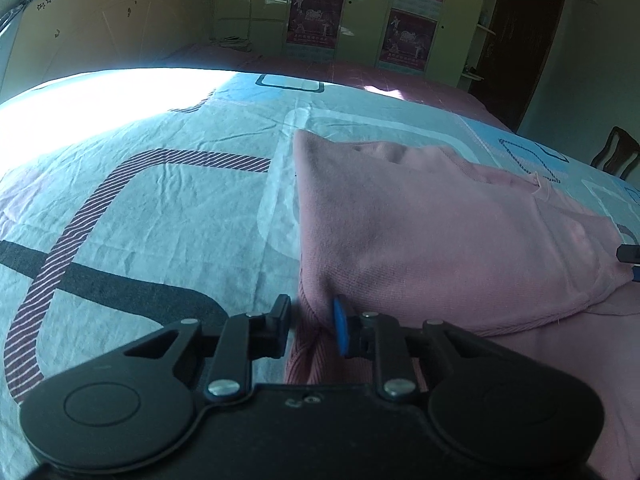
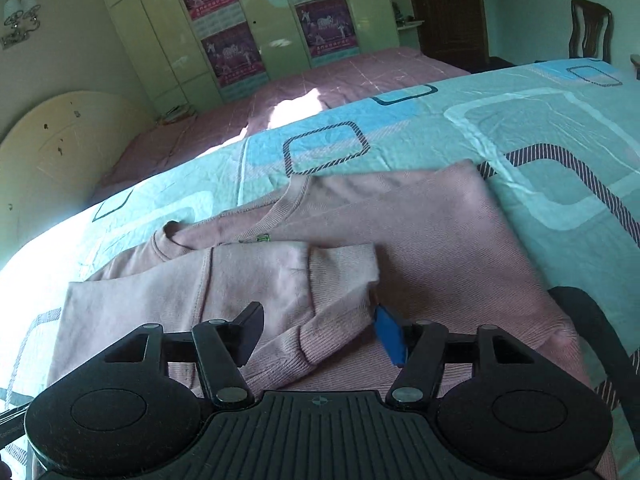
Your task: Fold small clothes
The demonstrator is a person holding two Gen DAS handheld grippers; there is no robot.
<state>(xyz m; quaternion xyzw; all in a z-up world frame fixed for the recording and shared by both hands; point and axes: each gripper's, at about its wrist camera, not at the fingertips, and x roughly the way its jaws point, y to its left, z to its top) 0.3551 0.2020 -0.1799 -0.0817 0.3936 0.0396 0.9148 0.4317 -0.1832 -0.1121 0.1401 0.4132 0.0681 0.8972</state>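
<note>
A small pink knit sweater [image 1: 420, 232] lies partly folded on a bed with a light blue patterned sheet [image 1: 140, 208]. My left gripper [image 1: 312, 320] is nearly shut on a bunched ribbed hem of the sweater, cloth pinched between the black and blue fingers. In the right wrist view the sweater [image 2: 420, 240] lies flat with its neckline at the far side and a sleeve [image 2: 296, 276] folded across the front. My right gripper [image 2: 320, 332] is open, its fingers either side of the sleeve's ribbed cuff, low over the cloth.
A second bed with a pink cover [image 2: 320, 84] stands beyond, then pale green wardrobes [image 2: 256, 24] with posters. A cream headboard [image 2: 52, 148] is at left. A dark wooden chair [image 2: 590, 32] stands at far right.
</note>
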